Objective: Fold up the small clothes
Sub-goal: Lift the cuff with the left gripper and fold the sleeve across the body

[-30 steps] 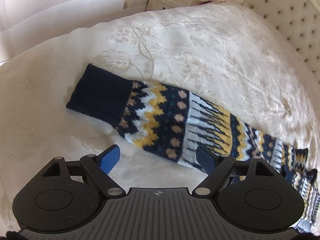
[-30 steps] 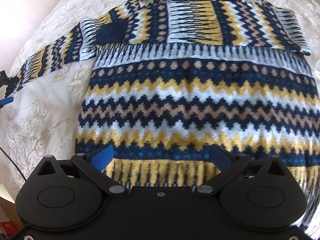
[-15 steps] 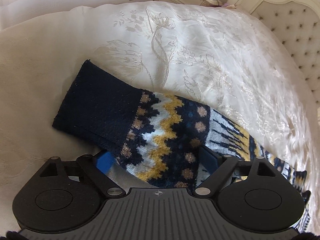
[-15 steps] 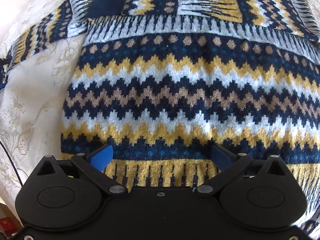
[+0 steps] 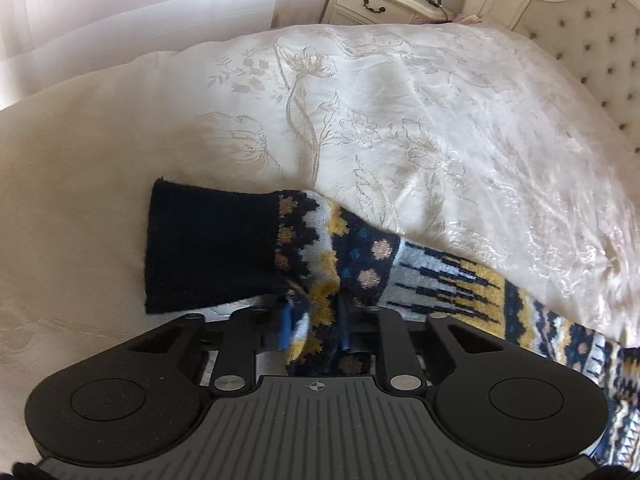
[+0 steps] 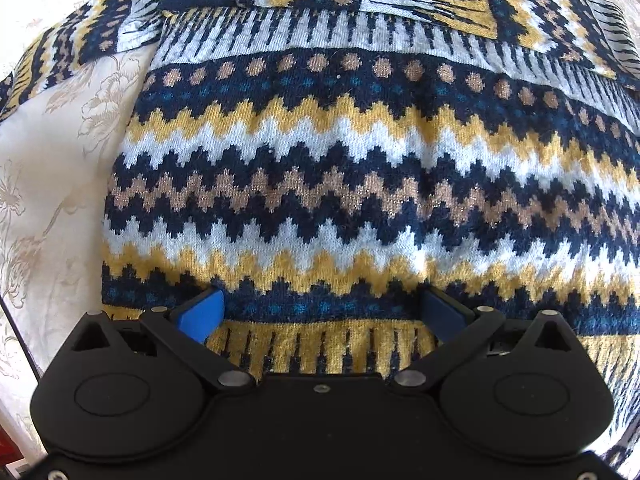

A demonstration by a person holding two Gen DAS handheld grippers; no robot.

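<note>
The left claw (image 5: 314,330) is clenched on the sleeve (image 5: 320,256) of the patterned sweater (image 6: 360,168), just behind its dark cuff (image 5: 208,244); the pinched fabric hides most of the blue pads. The right claw (image 6: 320,312) is released, with its pads (image 6: 200,314) spread over the sweater's hem, approx. touching it. The sweater lies flat on the bed (image 5: 400,120), and its collar and right side are cut off by the frame.

The sweater (image 6: 360,168) lies on the bed (image 5: 400,120), its sleeve (image 5: 248,248) stretching left; a nightstand (image 5: 376,0) stands far behind.
</note>
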